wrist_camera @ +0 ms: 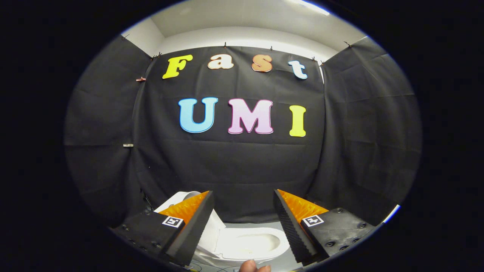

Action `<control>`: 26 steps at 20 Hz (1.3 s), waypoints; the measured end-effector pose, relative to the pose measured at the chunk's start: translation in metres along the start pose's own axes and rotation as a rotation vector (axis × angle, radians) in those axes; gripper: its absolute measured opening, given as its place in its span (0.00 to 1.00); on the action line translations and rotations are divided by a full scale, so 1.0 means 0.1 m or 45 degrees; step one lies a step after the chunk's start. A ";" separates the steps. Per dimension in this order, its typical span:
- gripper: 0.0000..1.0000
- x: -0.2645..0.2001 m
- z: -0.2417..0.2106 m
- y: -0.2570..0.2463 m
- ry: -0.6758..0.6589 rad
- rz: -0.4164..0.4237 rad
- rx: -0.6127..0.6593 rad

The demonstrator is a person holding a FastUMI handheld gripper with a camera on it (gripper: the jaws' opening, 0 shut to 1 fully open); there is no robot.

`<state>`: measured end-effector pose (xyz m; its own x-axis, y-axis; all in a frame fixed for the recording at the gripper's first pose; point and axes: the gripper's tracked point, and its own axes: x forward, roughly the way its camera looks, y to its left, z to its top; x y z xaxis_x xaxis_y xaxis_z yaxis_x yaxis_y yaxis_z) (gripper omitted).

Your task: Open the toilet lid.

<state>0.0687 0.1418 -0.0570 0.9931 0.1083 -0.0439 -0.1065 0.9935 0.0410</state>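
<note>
A white toilet [242, 243] stands low down on the floor, between and beyond my fingers. Its seat ring and the hollow of the bowl [257, 241] lie uncovered. The white lid [181, 197] stands raised at the toilet's left end, partly hidden behind my left finger [196, 223]. My gripper [243, 193] is open with a wide gap and nothing between the fingers. It is held above the toilet and apart from it, facing the black cloth wall.
Black cloth walls [242, 166] close in the booth behind and on both sides of the toilet. A person's fingertips [254, 266] show just below the toilet's near rim. A strip of grey floor [249, 225] lies between toilet and back wall.
</note>
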 end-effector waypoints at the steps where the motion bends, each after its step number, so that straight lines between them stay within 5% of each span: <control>1: 0.98 -0.03 0.03 -0.05 -0.009 -0.005 -0.007; 26: 0.98 -0.19 0.28 -0.34 -0.034 -0.031 0.014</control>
<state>0.0552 0.1051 -0.0297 0.9964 0.0833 -0.0181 -0.0822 0.9953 0.0515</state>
